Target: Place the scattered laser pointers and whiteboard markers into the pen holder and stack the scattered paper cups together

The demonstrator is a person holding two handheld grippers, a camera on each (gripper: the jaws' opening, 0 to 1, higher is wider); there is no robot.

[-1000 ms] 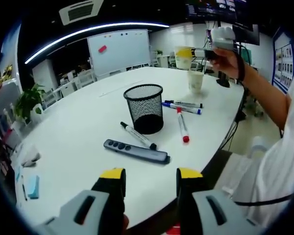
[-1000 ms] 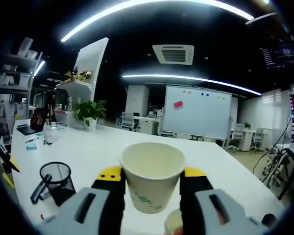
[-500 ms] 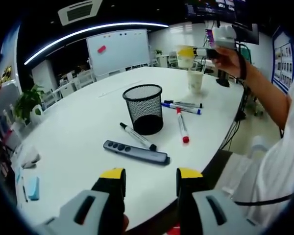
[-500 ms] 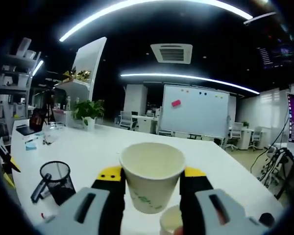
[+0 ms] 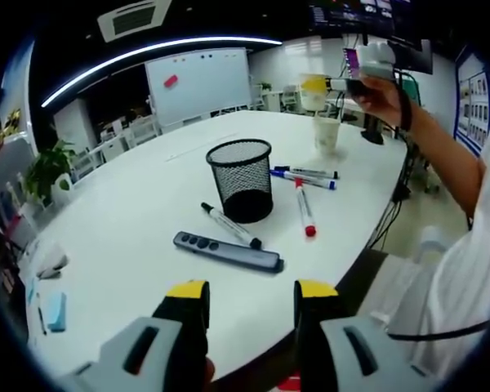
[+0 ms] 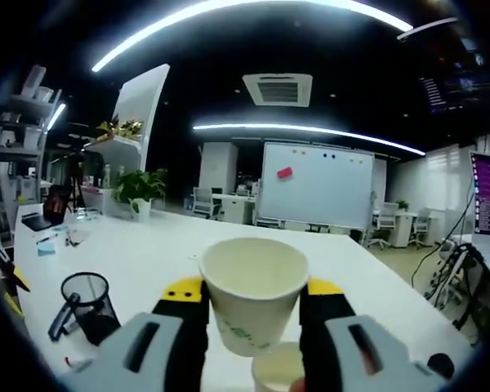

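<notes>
Paper cup [image 6: 253, 306] sits clamped between the yellow-tipped jaws of the right hand-held gripper [image 6: 253, 298], its open mouth showing a bare interior, green print on its side. Just below it, between the same jaws, rises the rim of a second cup [image 6: 279, 366] standing on the white surface [image 6: 147, 261]. In the left gripper view the same pair appears far off: the held cup [image 5: 314, 90] raised above the standing cup [image 5: 327, 134] near the surface's far edge, the right hand-held gripper [image 5: 343, 83] gripped by a person's hand [image 5: 381, 94].

The left hand-held gripper [image 5: 249, 298] hangs released, jaws apart, grasping nothing, low over the near edge of the oval surface [image 5: 131, 220].

Ahead of it stands the pen holder [image 5: 242, 180], a round black wire-mesh basket; nothing can be made out inside it. A black-capped marker [image 5: 230, 226] lies at its foot, touching or nearly so. A flat grey laser pointer [image 5: 227, 251] with a row of buttons lies nearer the left hand-held gripper. Beyond the holder lie a red-capped marker [image 5: 304, 207] and two blue-ended markers [image 5: 304, 176], side by side.
</notes>
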